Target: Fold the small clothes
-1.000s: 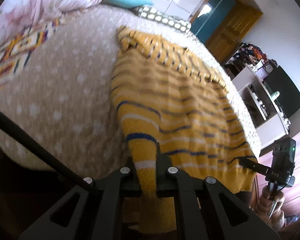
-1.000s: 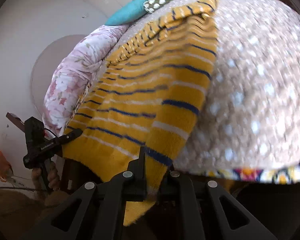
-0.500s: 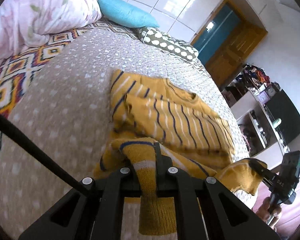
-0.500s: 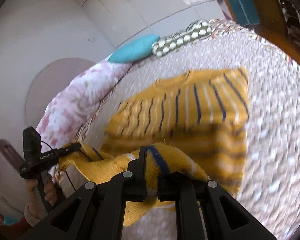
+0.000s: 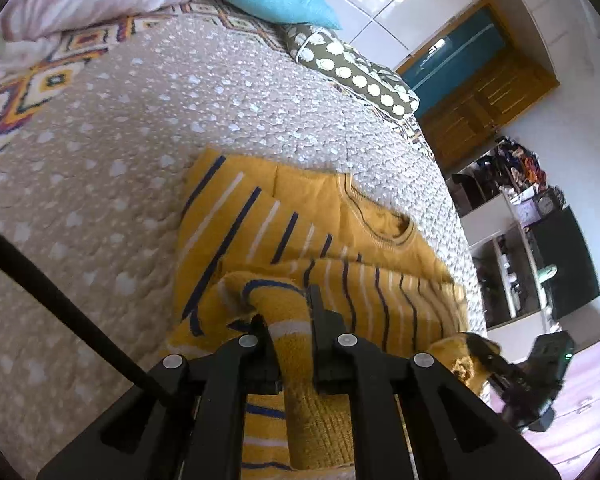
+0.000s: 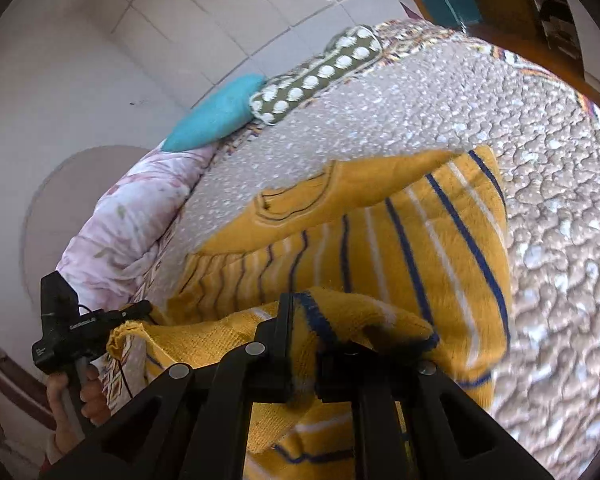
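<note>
the mustard-yellow knitted sweater with navy and white stripes [image 5: 340,248] lies on the beige quilted bedspread dotted with white [image 5: 140,128], collar toward the pillows, its lower part doubled up over the chest. the left gripper [image 5: 290,320] has its jaws pressed together on one corner of the hem, and the right gripper [image 6: 300,344] pinches the other corner the same way; a loose band of knit hangs between them.

from where i stand, the fold looks about halfway carried. to land it well, i'd bring both corners forward level with each other, keep the hem taut between the two tools so it doesn't sag or twist, and lay it down square to the shoulders, just short of the ribbed collar [image 5: 384,224], before letting go. one side lagging would probably leave a skewed edge.

as for writing: the black body of the left gripper, seen from the right wrist camera, carries small white lettering [image 6: 86,325], too small for me to read surely. nothing legible on the sweater.
</note>
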Motion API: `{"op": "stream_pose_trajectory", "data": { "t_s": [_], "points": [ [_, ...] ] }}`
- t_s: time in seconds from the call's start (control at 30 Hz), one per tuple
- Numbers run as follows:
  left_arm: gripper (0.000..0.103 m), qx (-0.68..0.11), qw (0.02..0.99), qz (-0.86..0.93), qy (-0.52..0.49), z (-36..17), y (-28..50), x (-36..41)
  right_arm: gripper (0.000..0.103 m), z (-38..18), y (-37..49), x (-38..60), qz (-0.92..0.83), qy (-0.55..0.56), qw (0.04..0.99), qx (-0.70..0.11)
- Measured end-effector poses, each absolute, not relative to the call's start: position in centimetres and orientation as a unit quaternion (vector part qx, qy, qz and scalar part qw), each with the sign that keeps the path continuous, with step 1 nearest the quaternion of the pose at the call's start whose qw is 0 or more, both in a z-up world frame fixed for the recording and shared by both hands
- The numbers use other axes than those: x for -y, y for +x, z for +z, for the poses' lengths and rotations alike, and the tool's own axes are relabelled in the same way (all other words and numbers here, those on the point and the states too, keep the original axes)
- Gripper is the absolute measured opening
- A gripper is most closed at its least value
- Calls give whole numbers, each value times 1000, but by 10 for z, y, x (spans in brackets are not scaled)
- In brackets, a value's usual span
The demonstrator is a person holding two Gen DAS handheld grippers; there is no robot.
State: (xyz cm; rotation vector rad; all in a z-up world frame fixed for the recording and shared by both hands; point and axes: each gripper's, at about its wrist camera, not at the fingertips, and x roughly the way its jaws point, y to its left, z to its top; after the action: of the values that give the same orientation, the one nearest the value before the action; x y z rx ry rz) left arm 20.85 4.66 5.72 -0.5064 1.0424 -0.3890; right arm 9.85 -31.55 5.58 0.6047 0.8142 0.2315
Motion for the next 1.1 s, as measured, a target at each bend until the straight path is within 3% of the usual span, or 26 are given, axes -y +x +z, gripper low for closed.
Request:
{"op": "stream_pose_trajectory", "data": {
  "t_s": [0.13,0.23,0.3,0.4,0.53,0.67,0.7,0.87,1.1],
  "points": [
    [19,-501,785,-187,-311,43,235,-53,13,38,129,332,111,345,842,-399],
    [36,-498,758,-197,-372,32,249,-62,29,25,149,345,113,393,819,-402],
    [58,-482,741,-202,-421,27,255,-72,39,21,158,354,113,425,809,-390],
    [70,-447,741,-180,-467,26,260,-89,52,18,167,364,119,461,795,-376],
    [71,-439,770,-143,-440,35,269,-101,56,16,180,369,106,461,796,-377],
    [72,-448,795,-131,-389,44,264,-103,81,19,191,382,76,466,803,-365],
    [72,-452,803,-126,-368,47,260,-101,83,20,192,389,61,471,803,-361],
    [74,-459,837,-123,-271,55,234,-95,83,30,188,405,30,447,816,-366],
    [75,-486,838,-138,-207,44,235,-73,83,49,161,381,30,319,858,-402]
  ]
}}
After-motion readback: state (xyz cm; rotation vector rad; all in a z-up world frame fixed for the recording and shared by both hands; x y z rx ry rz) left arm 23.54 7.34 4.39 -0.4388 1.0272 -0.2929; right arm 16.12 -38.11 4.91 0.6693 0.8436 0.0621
